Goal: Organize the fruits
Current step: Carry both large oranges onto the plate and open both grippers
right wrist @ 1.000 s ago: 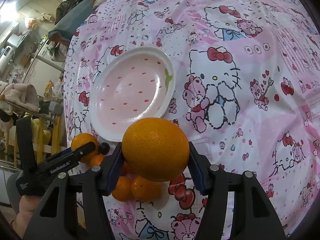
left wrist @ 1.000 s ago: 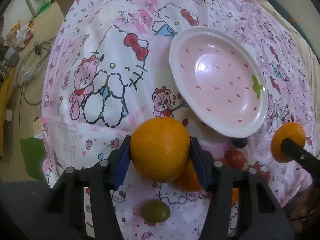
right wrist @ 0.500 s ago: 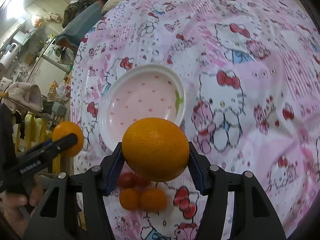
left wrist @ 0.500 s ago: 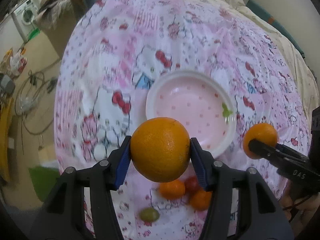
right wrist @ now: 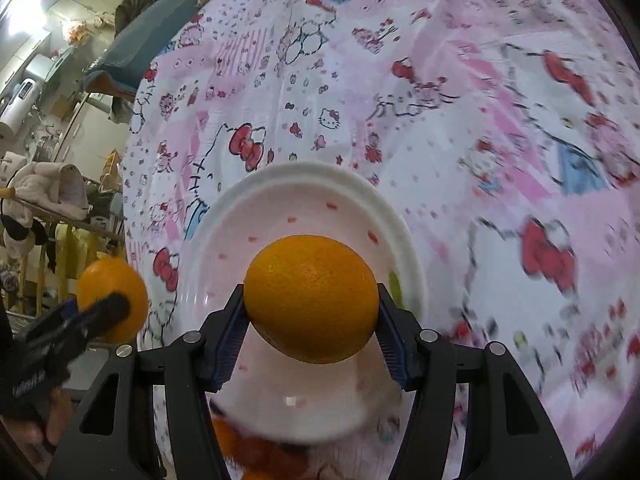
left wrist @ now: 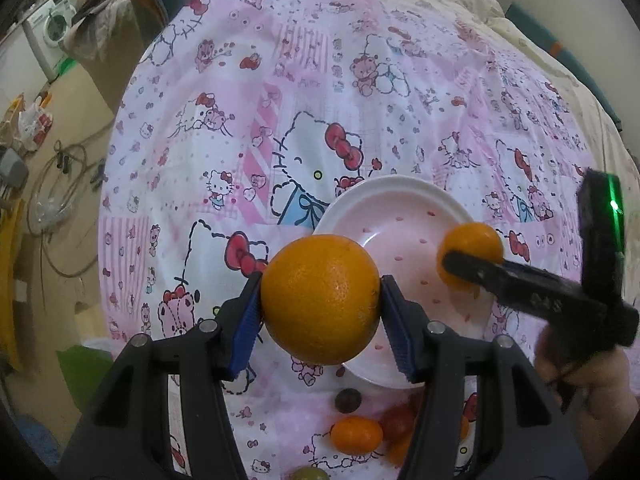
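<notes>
Transport is the step in hand: both grippers carry oranges above the pink plate [left wrist: 400, 200], the left gripper [left wrist: 320, 300] with its fingers pinching a large orange [left wrist: 320, 298], the right gripper [right wrist: 311, 300] with its fingers pinching another orange [right wrist: 311, 298]. Beyond the right fingertips lies the plate's bare middle, while the left fingers sit just off its near-left rim. Next, I judge, each should lower onto the plate before spreading, kept apart so the fruits don't knock together.

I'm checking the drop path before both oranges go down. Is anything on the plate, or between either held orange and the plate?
Nothing visible blocks either one. The left gripper holds its orange above the near-left rim of the plate, and the right gripper holds its orange above the plate's bare middle. The small fruits lie on the cloth beside the near rim.
</notes>
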